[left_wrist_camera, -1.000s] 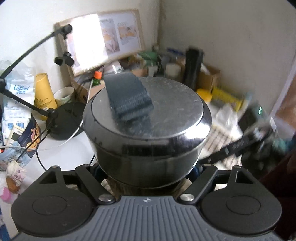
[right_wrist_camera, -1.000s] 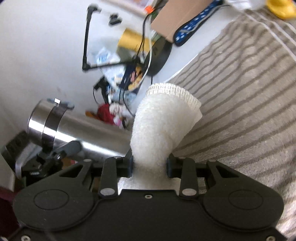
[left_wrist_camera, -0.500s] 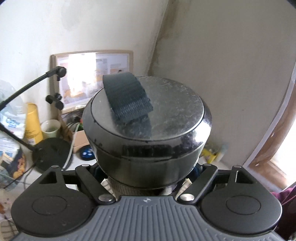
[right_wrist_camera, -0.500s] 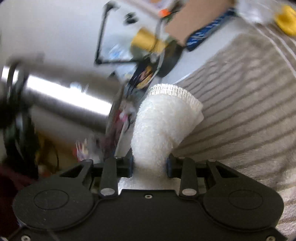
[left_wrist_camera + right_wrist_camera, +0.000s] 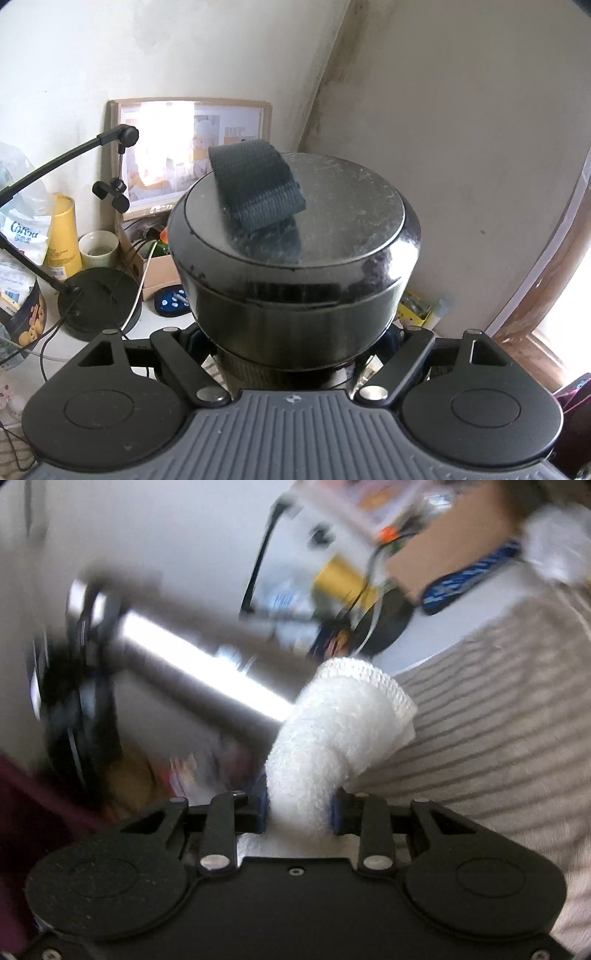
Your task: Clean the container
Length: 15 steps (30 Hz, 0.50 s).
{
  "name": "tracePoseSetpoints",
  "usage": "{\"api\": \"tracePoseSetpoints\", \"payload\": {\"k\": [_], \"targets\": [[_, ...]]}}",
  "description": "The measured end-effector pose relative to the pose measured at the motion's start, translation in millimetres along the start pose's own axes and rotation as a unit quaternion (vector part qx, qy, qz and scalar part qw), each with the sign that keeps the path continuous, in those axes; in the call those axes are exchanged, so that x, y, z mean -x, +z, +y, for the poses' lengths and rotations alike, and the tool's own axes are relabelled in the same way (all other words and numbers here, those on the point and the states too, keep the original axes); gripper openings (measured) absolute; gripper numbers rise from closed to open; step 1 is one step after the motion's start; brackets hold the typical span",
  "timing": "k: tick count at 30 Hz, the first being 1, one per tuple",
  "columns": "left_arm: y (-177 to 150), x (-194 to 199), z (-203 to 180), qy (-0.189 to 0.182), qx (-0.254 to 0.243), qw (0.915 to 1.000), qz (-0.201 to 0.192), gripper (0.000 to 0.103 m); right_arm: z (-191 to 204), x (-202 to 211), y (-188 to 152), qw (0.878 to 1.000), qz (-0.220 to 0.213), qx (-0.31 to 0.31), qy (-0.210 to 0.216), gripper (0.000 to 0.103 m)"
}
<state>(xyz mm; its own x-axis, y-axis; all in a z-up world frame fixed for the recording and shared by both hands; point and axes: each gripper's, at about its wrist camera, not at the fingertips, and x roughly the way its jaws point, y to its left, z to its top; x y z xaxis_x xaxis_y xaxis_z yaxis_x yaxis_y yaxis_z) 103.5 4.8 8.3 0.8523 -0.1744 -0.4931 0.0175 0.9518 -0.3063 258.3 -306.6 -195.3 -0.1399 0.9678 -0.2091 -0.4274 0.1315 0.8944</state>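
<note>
Right now the left claw (image 5: 295, 354) is clenched on the flask (image 5: 295, 258), whose black lid with its strap (image 5: 258, 192) fills that view, raised in front of the framed picture (image 5: 184, 147). Seen from the right wrist, the flask (image 5: 192, 664) is a blurred steel body left of the cloth (image 5: 332, 746), which the right claw (image 5: 299, 808) grips above the striped bench (image 5: 498, 720).
</note>
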Motion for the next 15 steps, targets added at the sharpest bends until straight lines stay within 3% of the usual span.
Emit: {"api": "tracePoseSetpoints", "payload": {"k": [2,6,11,15], "targets": [[1,1,2,-0.012,0.014,0.9998,-0.005,0.083,-17,10,3,0.995,-0.054,-0.077,0.016,0.030],[5,0,-4,-0.043,0.037,0.9982,-0.019,0.083,-41,14,6,0.971,-0.130,-0.191,0.069,0.030],[14,1,-19,-0.081,0.033,0.9954,-0.038,0.083,-56,1,6,0.952,-0.136,-0.264,0.072,0.030],[14,1,-25,-0.070,0.008,0.9969,-0.034,0.083,-58,0,1,0.938,-0.151,-0.297,0.093,0.030]]}}
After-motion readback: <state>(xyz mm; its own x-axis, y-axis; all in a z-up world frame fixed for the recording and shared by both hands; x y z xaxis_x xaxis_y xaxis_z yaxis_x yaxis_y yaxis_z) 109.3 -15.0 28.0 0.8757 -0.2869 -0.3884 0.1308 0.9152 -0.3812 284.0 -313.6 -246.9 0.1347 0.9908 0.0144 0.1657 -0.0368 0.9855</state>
